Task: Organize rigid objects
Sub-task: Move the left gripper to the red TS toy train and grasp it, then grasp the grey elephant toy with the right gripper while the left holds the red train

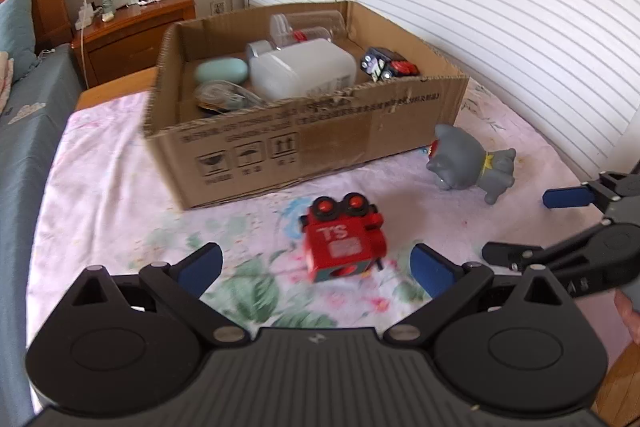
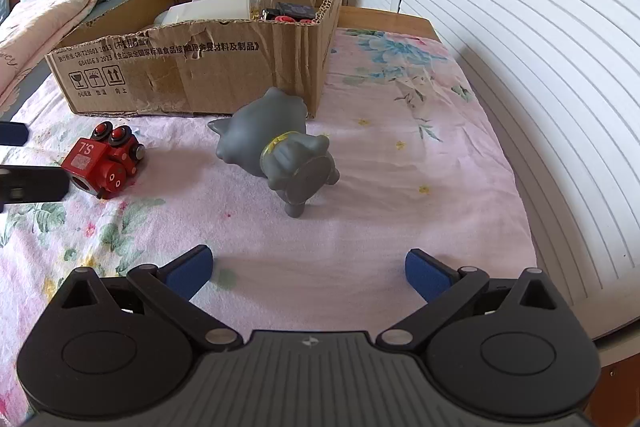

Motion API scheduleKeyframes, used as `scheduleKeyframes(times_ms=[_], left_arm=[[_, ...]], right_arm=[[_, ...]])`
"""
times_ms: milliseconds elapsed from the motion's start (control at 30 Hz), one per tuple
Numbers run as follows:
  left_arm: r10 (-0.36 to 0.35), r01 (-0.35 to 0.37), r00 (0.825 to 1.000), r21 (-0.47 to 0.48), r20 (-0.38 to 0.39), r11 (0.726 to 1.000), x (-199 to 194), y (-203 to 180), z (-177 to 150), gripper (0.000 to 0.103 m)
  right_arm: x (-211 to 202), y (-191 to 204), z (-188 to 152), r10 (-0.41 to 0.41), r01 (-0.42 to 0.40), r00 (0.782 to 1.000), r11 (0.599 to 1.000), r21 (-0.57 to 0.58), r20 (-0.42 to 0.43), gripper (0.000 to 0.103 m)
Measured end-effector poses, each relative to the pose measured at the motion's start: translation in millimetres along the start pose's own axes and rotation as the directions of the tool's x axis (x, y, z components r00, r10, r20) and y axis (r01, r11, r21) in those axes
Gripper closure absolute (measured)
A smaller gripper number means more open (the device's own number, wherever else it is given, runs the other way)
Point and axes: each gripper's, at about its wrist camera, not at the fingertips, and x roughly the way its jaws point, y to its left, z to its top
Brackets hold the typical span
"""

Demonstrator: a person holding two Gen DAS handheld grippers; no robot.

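Observation:
A red toy train (image 1: 344, 241) lies on the floral sheet just ahead of my open left gripper (image 1: 316, 267), between its blue pads; it also shows in the right wrist view (image 2: 102, 161). A grey cat figure (image 2: 276, 151) lies on its side ahead of my open, empty right gripper (image 2: 308, 273); it also shows in the left wrist view (image 1: 470, 163). The right gripper (image 1: 536, 223) shows at the right edge of the left view. A cardboard box (image 1: 304, 139) behind the toys holds a white container (image 1: 304, 69), a teal case (image 1: 221, 71) and a toy car (image 1: 386, 63).
White louvred doors (image 2: 520, 27) run along the right. A wooden nightstand (image 1: 136, 27) with a small fan stands at the back left. Pillows (image 2: 52, 3) and a headboard lie left of the box (image 2: 192, 67). The bed's wooden edge (image 2: 384, 17) shows behind the sheet.

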Motion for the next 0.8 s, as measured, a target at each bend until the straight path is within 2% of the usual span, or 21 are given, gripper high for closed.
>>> scheduleKeyframes(times_ms=[67, 133, 200, 267, 333, 433, 567, 800], left_arm=[[-0.005, 0.005, 1.000, 0.004, -0.006, 1.000, 9.2, -5.4, 2.6, 0.007], [-0.002, 0.002, 1.000, 0.007, -0.017, 1.000, 18.0, -10.0, 3.9, 0.014], [-0.003, 0.003, 0.999, 0.004, -0.040, 1.000, 25.3, -12.6, 3.7, 0.033], [-0.015, 0.014, 0.998, -0.016, -0.058, 1.000, 30.7, -12.3, 3.0, 0.040], [-0.005, 0.004, 0.999, -0.017, -0.042, 1.000, 31.1, -13.9, 2.6, 0.040], [0.001, -0.001, 0.999, -0.020, -0.034, 1.000, 31.1, -14.9, 2.7, 0.051], [-0.003, 0.002, 0.999, -0.030, -0.033, 1.000, 29.4, -9.8, 2.8, 0.053], [0.085, -0.089, 0.995, -0.101, -0.045, 0.991, 17.2, 28.6, -6.4, 0.052]], right_arm=[[0.0, -0.1, -0.2, 0.002, -0.002, 1.000, 1.000, -0.002, 0.004, 0.000], [-0.1, -0.4, -1.3, 0.005, -0.005, 1.000, 1.000, -0.006, 0.015, 0.000], [-1.1, -0.3, -4.1, 0.007, -0.007, 0.999, 1.000, -0.012, 0.033, 0.000], [-1.5, -0.9, -6.3, 0.011, -0.010, 0.999, 1.000, -0.016, 0.048, 0.000], [-1.6, -1.2, -6.4, 0.013, -0.012, 0.999, 1.000, -0.018, 0.051, 0.000], [-1.6, -1.1, -6.1, 0.013, -0.012, 0.999, 1.000, -0.019, 0.050, 0.000], [-1.3, -1.4, -6.2, 0.016, -0.015, 0.998, 1.000, -0.023, 0.053, 0.000], [-1.9, -0.3, -8.4, 0.011, -0.010, 0.998, 1.000, -0.017, 0.061, 0.000]])
